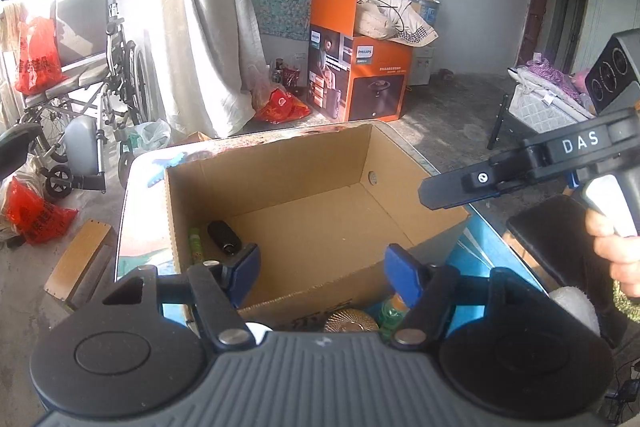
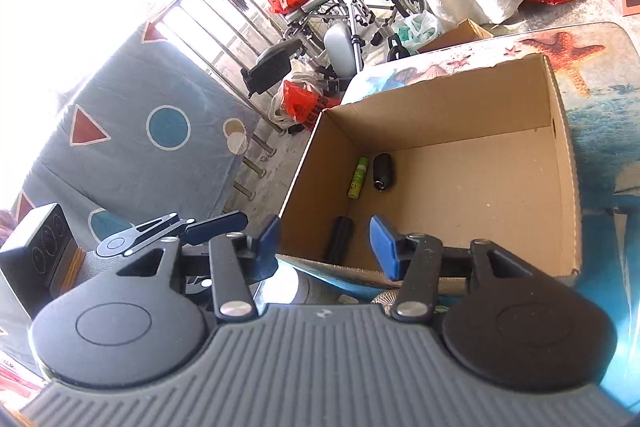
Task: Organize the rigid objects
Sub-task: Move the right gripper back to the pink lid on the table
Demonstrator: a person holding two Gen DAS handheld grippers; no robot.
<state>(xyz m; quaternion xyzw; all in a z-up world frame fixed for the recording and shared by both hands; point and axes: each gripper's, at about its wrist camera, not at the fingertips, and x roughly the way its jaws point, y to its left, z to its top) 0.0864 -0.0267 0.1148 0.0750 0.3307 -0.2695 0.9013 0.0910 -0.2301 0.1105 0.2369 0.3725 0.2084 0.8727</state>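
An open cardboard box [image 1: 304,163] [image 2: 460,107] stands on a table with a sea-print cover [image 2: 600,99]. In its left corner lie a small green bottle [image 1: 196,241] [image 2: 357,178] and a black oval object [image 1: 224,235] [image 2: 383,171]. Another black object [image 2: 339,239] lies near the box's front wall. My left gripper [image 1: 324,267] hangs open over the front edge with nothing between its blue pads. My right gripper [image 2: 326,247] is open and empty too, above the front left corner. In the left wrist view the right gripper [image 1: 434,193] reaches in from the right.
In front of the box lie a green bottle with an orange cap [image 1: 394,311], a gold ribbed disc [image 1: 350,321] and a white fluffy thing [image 1: 576,307]. A wheelchair [image 1: 92,87], red bags and an orange appliance carton [image 1: 356,71] stand on the floor beyond. A patterned bed [image 2: 140,131] is left.
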